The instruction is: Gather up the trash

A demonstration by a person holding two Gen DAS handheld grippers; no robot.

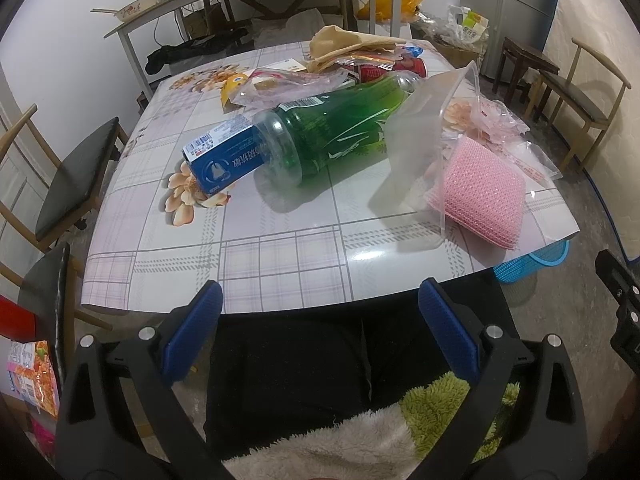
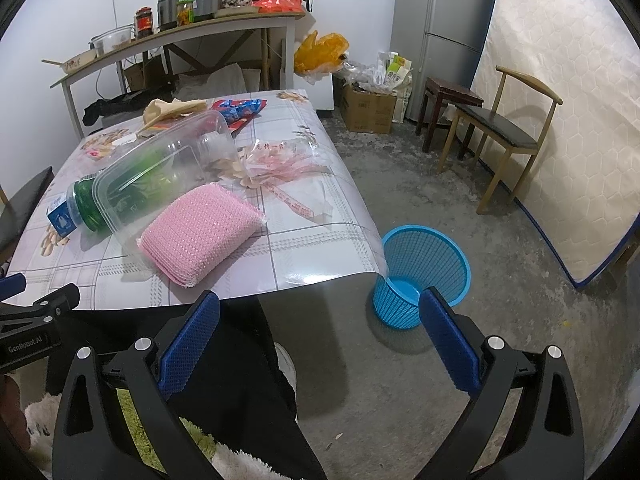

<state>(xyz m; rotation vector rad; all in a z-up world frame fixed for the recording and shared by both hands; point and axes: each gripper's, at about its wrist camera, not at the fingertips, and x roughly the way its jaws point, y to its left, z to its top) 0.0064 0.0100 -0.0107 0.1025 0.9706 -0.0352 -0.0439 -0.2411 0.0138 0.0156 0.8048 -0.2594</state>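
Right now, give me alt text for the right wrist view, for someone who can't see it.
Open right gripper hangs low before a table edge, its blue fingers empty. A pink sponge, clear plastic container and green bottle lie there; a blue basket stands on the floor.

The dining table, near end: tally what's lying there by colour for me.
Green: 1, the plastic bottle
Blue: 1, the small carton
Pink: 1, the scrubbing sponge
Clear: 1, the plastic food container
Total: 4. The heap of wrappers at the far end is too jumbled to count.
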